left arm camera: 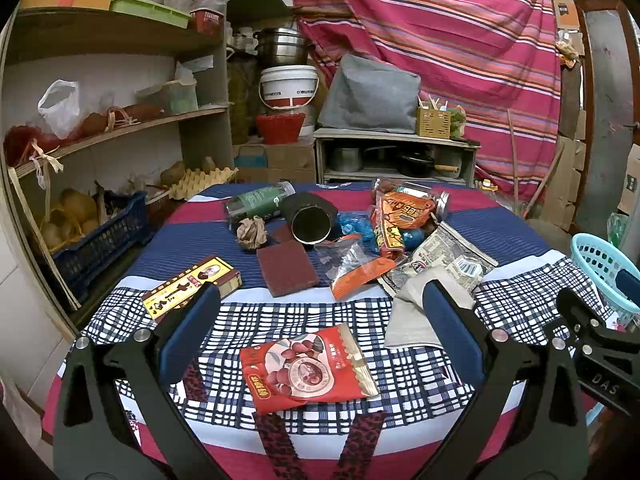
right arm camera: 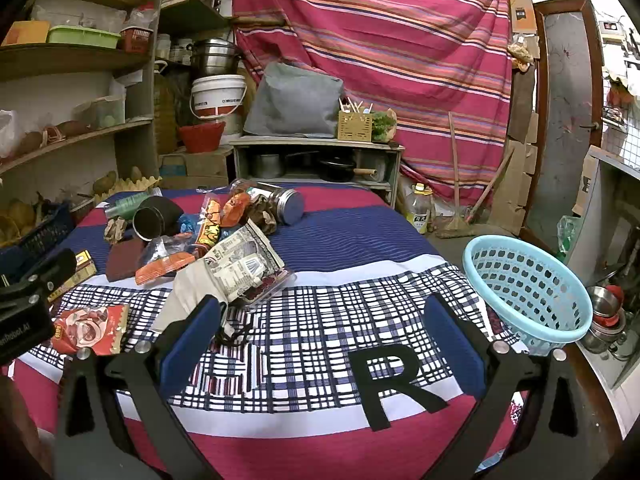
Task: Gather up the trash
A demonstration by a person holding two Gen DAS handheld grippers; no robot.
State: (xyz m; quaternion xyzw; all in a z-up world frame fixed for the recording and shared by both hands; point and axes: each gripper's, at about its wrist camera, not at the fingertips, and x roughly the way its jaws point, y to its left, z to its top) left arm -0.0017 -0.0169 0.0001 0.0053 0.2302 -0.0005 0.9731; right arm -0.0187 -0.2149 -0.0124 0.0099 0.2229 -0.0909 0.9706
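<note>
Between the wide left tool (left arm camera: pixel 320 320), red snack packet (left arm camera: pixel 308 368) lies roughly crosswise.

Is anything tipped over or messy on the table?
Yes. The black can and the green bottle lie on their sides instead of standing. Wrappers, a crumpled paper ball and the red snack packet are scattered across the cloth, while the blue basket holds none of it.

A matt woven cloth (left arm camera: pixel 304 312) covers the tabletop. The near red snack packet (left arm camera: pixel 308 368) is glossy plastic film. The crumpled ball (left arm camera: pixel 251 232) looks like brown paper. The light blue basket (right arm camera: pixel 532 280) is smooth perforated plastic; the jar lid (right arm camera: pixel 291 206) is brushed metal.
</note>
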